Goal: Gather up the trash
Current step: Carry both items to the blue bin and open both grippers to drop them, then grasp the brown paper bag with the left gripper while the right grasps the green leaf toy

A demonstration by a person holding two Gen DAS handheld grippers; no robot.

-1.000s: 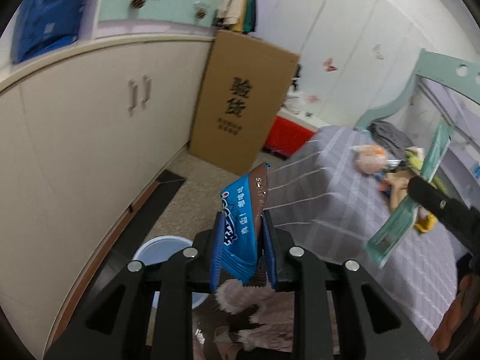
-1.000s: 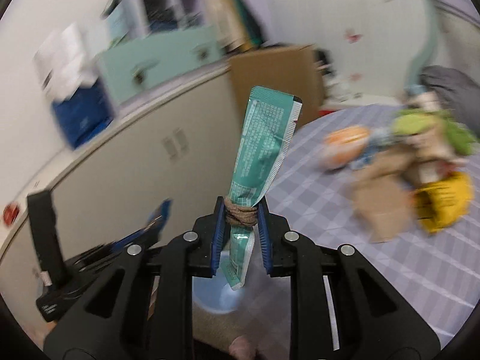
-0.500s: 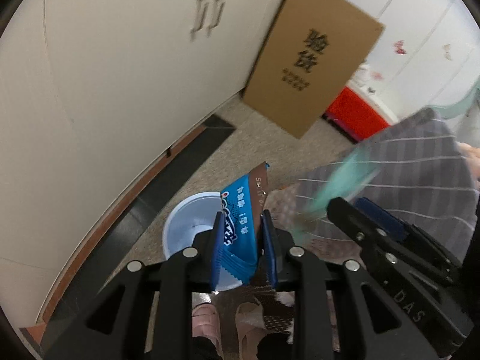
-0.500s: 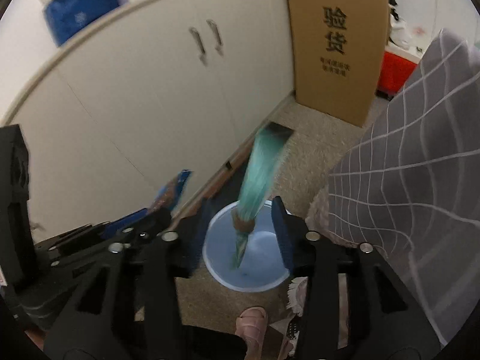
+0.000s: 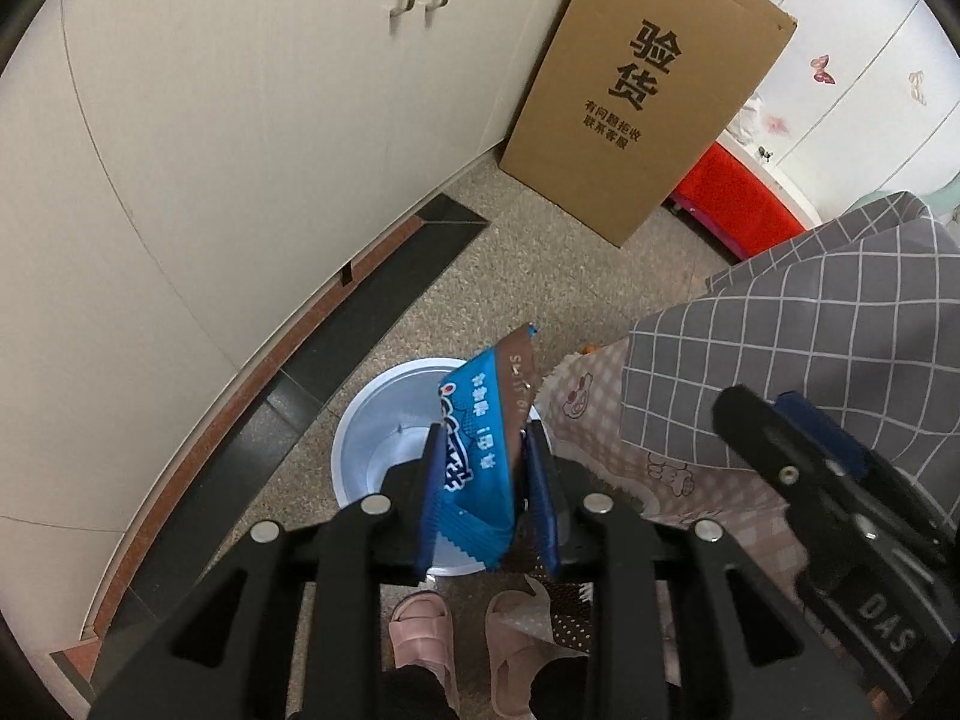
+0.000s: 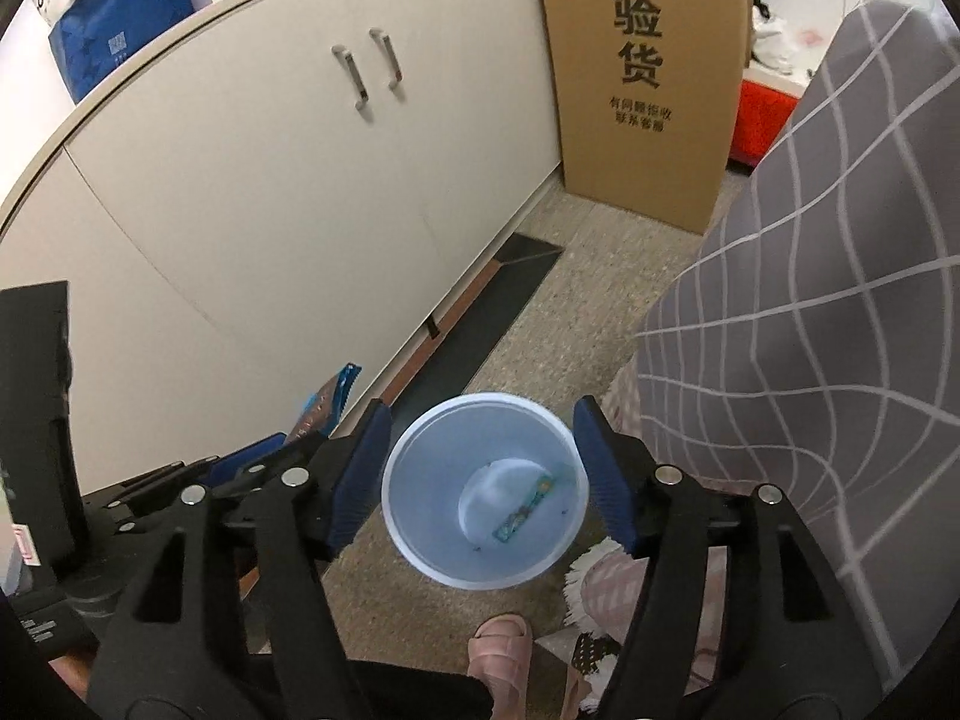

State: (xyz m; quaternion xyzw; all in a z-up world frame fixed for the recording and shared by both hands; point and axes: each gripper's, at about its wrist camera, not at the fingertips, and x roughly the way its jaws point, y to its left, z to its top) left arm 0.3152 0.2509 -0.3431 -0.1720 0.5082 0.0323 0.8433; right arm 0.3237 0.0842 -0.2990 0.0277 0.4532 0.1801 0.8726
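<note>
Right wrist — green wrapper now inside bin.

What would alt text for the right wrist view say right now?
The right tool hangs open and empty above a pale blue bin on the floor, with a green wrapper lying in the bin's bottom. At left, the left tool holds a blue wrapper; a cardboard box leans by white cabinets behind.
</note>
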